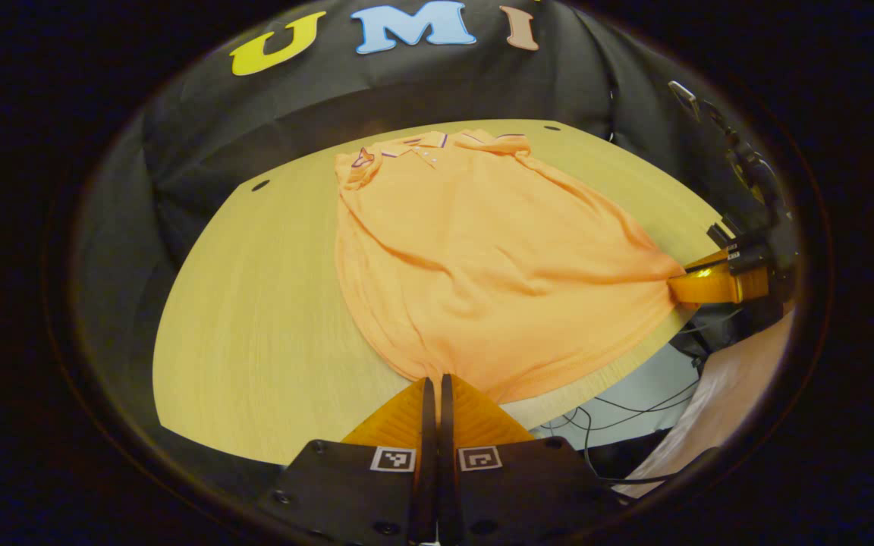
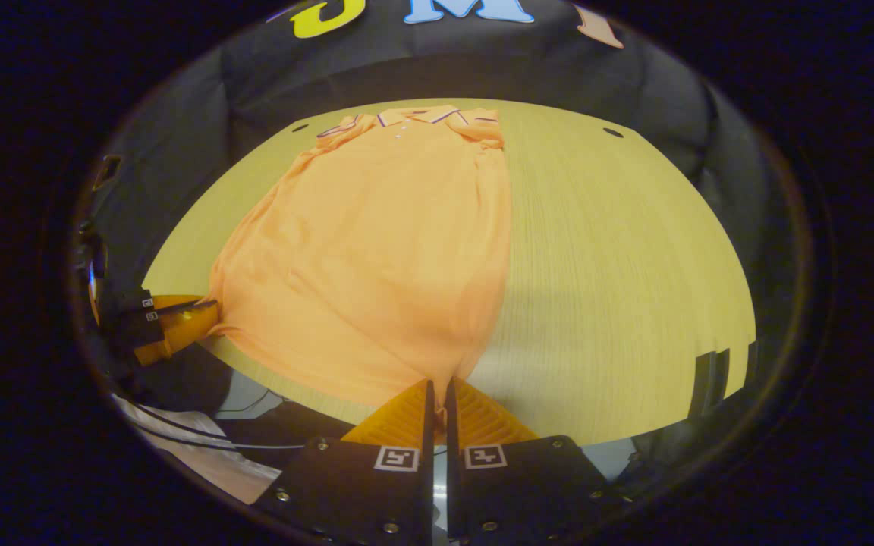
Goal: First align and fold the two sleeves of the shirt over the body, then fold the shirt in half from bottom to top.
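A: Where is the orange short-sleeved polo shirt (image 1: pixel 475 265)?
B: Spread on the pale wooden desk (image 1: pixel 255 318), collar at the far end from both tongs, sleeves folded over the body.
A: And the tongs?
B: The left tongs (image 1: pixel 435 383) are clenched on one bottom hem corner, the right tongs (image 2: pixel 438 387) on the other.

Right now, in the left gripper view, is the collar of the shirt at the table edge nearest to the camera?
No, the collar lies at the far side of the table, toward the booth wall.
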Demonstrator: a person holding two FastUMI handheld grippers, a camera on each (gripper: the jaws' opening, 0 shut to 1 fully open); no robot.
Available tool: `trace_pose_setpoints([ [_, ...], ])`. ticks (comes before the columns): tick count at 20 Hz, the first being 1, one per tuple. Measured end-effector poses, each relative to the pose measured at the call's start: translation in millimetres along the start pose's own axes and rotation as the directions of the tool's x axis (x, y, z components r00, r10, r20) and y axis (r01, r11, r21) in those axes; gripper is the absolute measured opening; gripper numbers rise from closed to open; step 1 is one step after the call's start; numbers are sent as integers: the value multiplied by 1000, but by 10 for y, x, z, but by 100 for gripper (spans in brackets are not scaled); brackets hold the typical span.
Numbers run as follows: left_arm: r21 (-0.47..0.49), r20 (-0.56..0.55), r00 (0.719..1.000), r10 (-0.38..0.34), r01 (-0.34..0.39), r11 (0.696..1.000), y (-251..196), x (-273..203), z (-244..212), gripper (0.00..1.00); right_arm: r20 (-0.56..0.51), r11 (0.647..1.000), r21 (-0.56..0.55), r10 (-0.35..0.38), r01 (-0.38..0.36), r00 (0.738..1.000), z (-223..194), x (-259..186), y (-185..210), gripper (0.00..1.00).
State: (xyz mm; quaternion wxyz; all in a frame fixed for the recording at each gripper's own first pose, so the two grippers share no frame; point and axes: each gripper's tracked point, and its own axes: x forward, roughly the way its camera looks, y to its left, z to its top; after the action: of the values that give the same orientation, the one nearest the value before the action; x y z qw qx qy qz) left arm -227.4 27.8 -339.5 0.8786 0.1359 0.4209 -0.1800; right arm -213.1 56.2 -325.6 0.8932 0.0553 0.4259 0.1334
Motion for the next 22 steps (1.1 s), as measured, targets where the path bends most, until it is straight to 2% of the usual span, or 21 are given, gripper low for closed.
trace_pose_setpoints([
  [1, 0, 0, 1000, 7, -7, 1000, 9, -12, 5, 7, 6, 1000, 27, 14, -14, 1000, -1, 14, 13, 2],
  [3, -18, 20, 999, 29, -28, 999, 50, -83, 91, 7, 23, 994, 93, 54, -56, 998, 19, -55, 58, 3],
  [6, -88, 73, 996, 41, -34, 996, 66, -237, 376, 6, 75, 994, 93, 53, -60, 996, 207, -217, -12, 7],
  [7, -107, 92, 995, 45, -35, 994, 71, -282, 479, 7, 100, 994, 92, 50, -59, 994, 316, -292, -36, 3],
  [15, -191, 271, 961, 54, -1, 982, 342, -354, 1706, 6, 262, 997, 80, -2, -19, 965, 1461, -594, -208, 3],
  [22, -167, 367, 929, 48, 15, 986, 723, -59, 2693, 6, 336, 996, 82, -68, 43, 939, 2517, -431, -283, 3],
])
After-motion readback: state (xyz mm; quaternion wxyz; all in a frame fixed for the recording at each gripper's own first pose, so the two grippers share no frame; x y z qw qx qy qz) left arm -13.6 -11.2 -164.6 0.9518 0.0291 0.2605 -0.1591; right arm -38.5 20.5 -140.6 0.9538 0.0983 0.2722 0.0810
